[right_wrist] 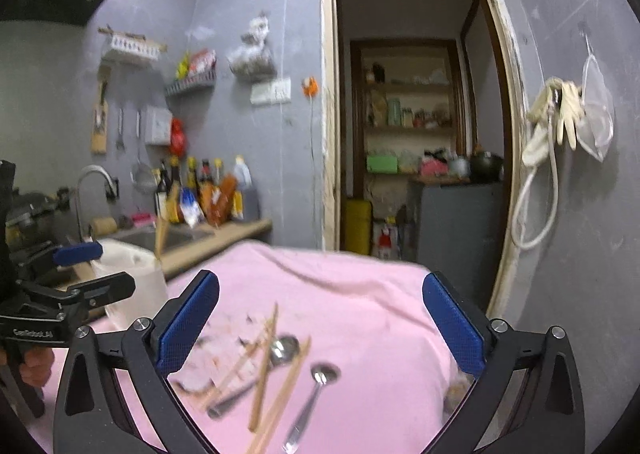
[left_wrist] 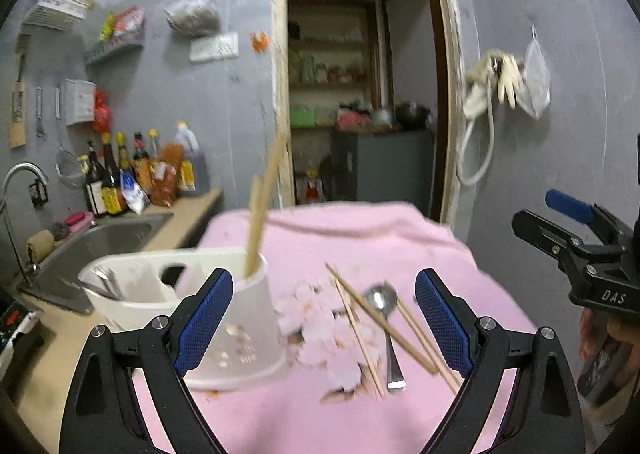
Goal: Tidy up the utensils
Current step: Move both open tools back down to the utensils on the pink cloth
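A white utensil holder [left_wrist: 240, 318] stands on the pink cloth [left_wrist: 320, 422] at the left. Two wooden chopsticks [left_wrist: 256, 230] stick up from its right compartment, and metal utensils [left_wrist: 104, 282] lie in its left one. Right of it, loose chopsticks [left_wrist: 380, 326] lie crossed over a metal spoon [left_wrist: 384, 306]. My left gripper [left_wrist: 324, 282] is open above the cloth, between holder and pile, holding nothing. My right gripper [right_wrist: 320, 286] is open over the chopsticks [right_wrist: 262, 378] and two spoons [right_wrist: 284, 350] [right_wrist: 324, 374], apart from them. Each view shows the other gripper [left_wrist: 534, 207] [right_wrist: 114, 266] at its edge.
The cloth has a worn, flaky patch [left_wrist: 320, 334] under the pile. A steel sink [left_wrist: 104, 246] with a tap and a row of sauce bottles [left_wrist: 132, 181] sit on the counter at the left. A doorway [left_wrist: 360, 93] opens behind the table. A hand [right_wrist: 36, 366] grips the left tool.
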Demonstrator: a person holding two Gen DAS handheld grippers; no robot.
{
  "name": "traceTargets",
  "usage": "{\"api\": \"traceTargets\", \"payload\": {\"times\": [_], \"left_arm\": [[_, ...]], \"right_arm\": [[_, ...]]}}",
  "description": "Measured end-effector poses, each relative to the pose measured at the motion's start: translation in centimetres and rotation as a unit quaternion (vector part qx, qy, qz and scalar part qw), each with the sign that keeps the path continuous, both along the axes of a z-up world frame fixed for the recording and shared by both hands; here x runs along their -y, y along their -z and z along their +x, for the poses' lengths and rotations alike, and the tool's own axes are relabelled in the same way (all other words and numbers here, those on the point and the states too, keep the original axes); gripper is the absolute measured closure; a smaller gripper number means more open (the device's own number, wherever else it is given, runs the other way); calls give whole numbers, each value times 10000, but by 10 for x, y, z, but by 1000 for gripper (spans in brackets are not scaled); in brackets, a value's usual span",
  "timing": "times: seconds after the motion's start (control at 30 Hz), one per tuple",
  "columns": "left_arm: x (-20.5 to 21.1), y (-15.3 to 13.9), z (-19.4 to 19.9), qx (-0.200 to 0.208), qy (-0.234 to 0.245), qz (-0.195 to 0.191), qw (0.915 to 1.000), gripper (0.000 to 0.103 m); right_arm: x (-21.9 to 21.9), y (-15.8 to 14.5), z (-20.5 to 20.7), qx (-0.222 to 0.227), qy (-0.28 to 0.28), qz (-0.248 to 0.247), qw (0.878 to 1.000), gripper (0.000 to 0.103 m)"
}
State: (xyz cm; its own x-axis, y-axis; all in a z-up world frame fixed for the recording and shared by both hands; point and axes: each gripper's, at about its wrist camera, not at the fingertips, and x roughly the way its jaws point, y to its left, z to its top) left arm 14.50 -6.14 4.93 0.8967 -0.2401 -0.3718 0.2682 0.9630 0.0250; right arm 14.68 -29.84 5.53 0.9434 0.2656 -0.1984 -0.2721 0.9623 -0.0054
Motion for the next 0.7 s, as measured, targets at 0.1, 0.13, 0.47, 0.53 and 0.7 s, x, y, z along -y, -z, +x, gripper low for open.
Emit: {"api": "traceTargets", "payload": {"times": [0.1,0.13,0.47,0.53,0.7], "left_arm": [[11,19,13,-416,52,182,9990,13],[13,25,17,-559,74,204,9982,13],[27,70,57,-1708,233,404,9842,14],[28,73,65,-1827,242,431,9819,16],[33,82,85,-2176,306,475,9744,36]], "right_arm": [[6,15,11,-378,23,-72,9993,0],[7,19,14,-472,27,-82,9988,0],[20,64,66,-2015,-55,-73,9795,10],[21,71,72,-2214,-101,-63,9751,17],[24,88,94,-2767,-282,59,9605,34]]}}
